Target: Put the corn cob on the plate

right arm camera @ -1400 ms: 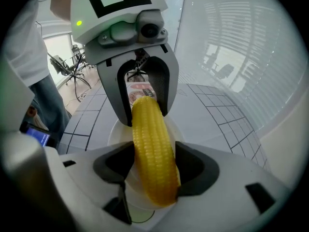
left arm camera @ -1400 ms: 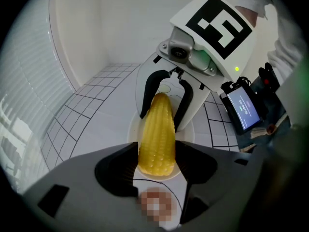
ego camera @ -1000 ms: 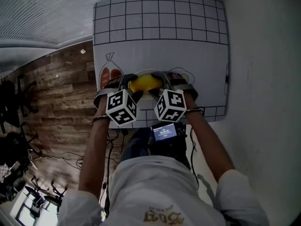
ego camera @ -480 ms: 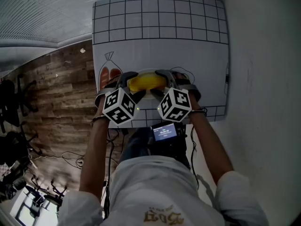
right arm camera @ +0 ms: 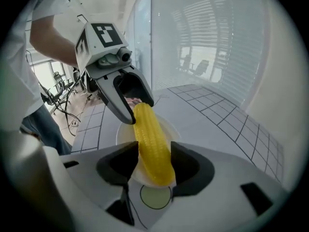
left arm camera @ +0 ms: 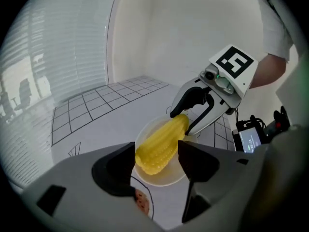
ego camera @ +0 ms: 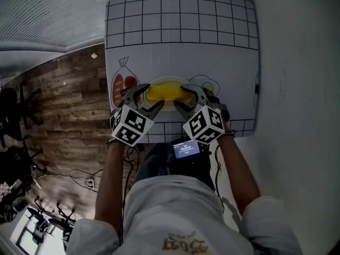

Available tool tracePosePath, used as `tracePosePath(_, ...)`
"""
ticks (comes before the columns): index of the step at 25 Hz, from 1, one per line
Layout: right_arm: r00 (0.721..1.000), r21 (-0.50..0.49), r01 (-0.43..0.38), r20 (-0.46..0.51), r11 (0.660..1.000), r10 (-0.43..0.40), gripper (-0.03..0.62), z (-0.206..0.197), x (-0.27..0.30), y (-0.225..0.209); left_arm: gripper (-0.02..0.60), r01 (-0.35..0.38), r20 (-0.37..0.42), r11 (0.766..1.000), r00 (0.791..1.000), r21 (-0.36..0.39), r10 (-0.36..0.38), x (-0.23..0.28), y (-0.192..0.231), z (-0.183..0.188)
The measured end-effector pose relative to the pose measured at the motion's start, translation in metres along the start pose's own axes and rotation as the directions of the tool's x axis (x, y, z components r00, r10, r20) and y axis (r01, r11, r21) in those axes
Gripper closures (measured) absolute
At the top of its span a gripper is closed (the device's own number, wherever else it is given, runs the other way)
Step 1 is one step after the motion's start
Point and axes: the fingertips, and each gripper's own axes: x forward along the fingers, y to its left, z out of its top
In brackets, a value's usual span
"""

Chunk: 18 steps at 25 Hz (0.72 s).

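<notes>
Two grippers are held at a corn cob laid on the white plate. The left gripper is spread wide around one end, unclenched. The right gripper is closing — the other end is seen between its jaws, not clamped.

light: bright, even; shadows: faint; edges: fisheye bend, dark vignette; focus: soft up close
</notes>
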Motion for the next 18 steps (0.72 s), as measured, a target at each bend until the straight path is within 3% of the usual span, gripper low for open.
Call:
tracePosePath(4, 1.000, 0.029, -0.017, 0.020, 0.999, 0.016, 0.412, -0.001, -0.007, 0.004, 0.296, -0.020, -0.009, 1.000, 1.000, 0.009, 0.020, 0.001, -0.001, -0.004)
tracePosePath(9, 1.000, 0.043, -0.006, 0.021, 0.999, 0.005, 0.414, -0.002, -0.009, 0.004, 0.296, -0.027, -0.010, 1.000, 1.000, 0.014, 0.027, -0.001, -0.002, -0.003)
tracePosePath(14, 0.999, 0.033, 0.036, 0.021, 0.999, -0.037, 0.429, 0.001, -0.013, 0.001, 0.296, -0.043, -0.002, 0.999, 0.999, -0.003, 0.043, -0.004, -0.001, -0.001)
tracePosePath(18, 0.996, 0.097, 0.082, 0.032, 0.992, -0.085, 0.471, -0.001, -0.021, -0.010, 0.296, -0.043, 0.023, 0.997, 0.999, -0.056, 0.044, -0.008, -0.001, 0.003)
